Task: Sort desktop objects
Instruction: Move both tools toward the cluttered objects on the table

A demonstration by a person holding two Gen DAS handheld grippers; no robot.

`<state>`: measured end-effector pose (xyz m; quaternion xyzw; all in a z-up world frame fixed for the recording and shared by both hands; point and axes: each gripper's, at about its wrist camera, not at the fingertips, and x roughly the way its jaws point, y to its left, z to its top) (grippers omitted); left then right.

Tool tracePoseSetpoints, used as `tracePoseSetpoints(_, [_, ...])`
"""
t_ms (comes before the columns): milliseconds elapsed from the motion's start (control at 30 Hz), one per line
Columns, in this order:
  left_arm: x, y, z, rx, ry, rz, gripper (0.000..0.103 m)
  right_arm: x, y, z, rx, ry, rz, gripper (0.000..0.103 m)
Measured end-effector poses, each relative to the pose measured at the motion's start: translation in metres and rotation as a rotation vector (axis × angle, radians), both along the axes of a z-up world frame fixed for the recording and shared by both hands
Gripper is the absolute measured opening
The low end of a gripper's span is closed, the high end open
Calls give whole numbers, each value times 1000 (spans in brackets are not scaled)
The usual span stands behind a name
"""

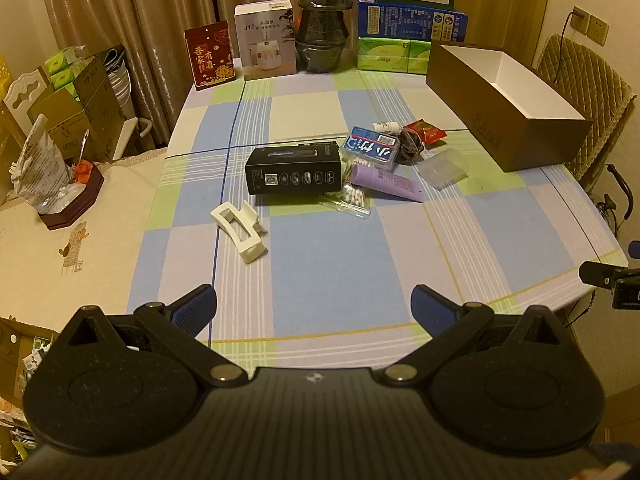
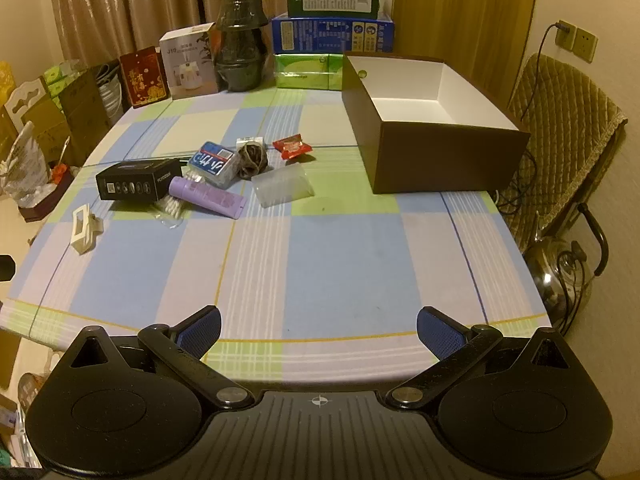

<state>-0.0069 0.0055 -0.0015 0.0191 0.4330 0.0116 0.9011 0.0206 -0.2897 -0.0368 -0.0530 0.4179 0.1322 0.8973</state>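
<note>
A heap of small items lies mid-table: a black box (image 1: 294,173) (image 2: 138,180), a white hair claw (image 1: 239,230) (image 2: 83,229), a purple tube (image 1: 386,179) (image 2: 206,197), a bag of cotton swabs (image 1: 352,197) (image 2: 172,206), a blue packet (image 1: 370,148) (image 2: 212,165), a dark hair tie (image 1: 411,145) (image 2: 251,158), a red sachet (image 1: 426,131) (image 2: 292,146) and a clear plastic case (image 1: 444,168) (image 2: 282,185). An open brown box (image 1: 532,144) (image 2: 448,162) with a white inside stands at the right. My left gripper (image 1: 314,308) and right gripper (image 2: 319,330) hover open over the near table edge, holding nothing.
Along the far edge stand a red card (image 1: 209,56), a humidifier carton (image 1: 266,38), stacked dark bowls (image 1: 322,20) (image 2: 240,42) and piled cartons (image 1: 412,20) (image 2: 332,32). A padded chair (image 2: 560,132) and a metal kettle (image 2: 564,276) are right of the table; clutter fills the left.
</note>
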Motion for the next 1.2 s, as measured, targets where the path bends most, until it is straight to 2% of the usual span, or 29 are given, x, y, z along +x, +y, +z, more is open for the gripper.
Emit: tracePoseSetpoints(1200, [-1, 7, 0, -1, 4, 20, 102, 2, 10, 5, -9, -3, 9, 101])
